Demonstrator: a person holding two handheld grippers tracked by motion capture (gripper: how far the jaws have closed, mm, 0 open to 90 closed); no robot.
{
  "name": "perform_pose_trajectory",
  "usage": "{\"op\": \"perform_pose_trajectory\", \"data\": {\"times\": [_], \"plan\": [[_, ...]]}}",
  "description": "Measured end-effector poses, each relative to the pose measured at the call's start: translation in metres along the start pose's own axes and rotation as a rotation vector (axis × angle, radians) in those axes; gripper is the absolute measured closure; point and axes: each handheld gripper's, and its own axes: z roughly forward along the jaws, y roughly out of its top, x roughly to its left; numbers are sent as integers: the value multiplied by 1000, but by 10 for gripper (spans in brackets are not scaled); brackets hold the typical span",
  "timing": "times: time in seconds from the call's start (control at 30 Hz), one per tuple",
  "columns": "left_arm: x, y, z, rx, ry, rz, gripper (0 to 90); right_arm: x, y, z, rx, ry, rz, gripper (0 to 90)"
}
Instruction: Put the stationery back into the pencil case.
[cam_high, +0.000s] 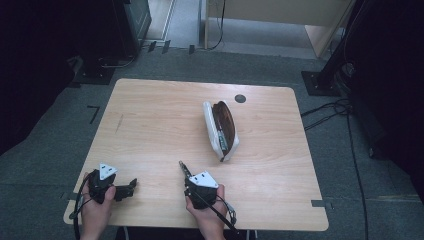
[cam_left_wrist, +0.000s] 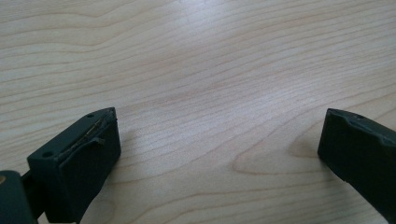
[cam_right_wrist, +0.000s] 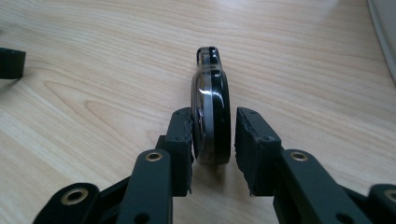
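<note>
Black fob (cam_right_wrist: 211, 109) stands between right tongs (cam_right_wrist: 214, 140)

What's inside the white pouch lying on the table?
The white pouch gapes open on its side. A dark brown surface shows within, either lining or contents, too small to tell. Anything deeper is hidden by the pouch's walls.

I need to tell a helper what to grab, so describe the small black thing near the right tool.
On the wooden table, look at the near edge, ahead of the person's right hand. Between the right tool's jaws stands a small glossy black key fob on its edge, with a silver band, far smaller than the white and brown pouch mid-table.
</note>
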Motion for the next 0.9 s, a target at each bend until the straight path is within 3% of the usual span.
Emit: {"op": "perform_pose_trajectory", "data": {"times": [0.07,0.27,0.9], "plan": [[0,0,0,0,0,0,0,0,1,2,3,-2,-6,731],[0,0,0,0,0,0,0,0,6,-1,-6,2,-11,739],[0,0,0,0,0,0,0,-16,46,-35,-109,-9,-4,740]]}}
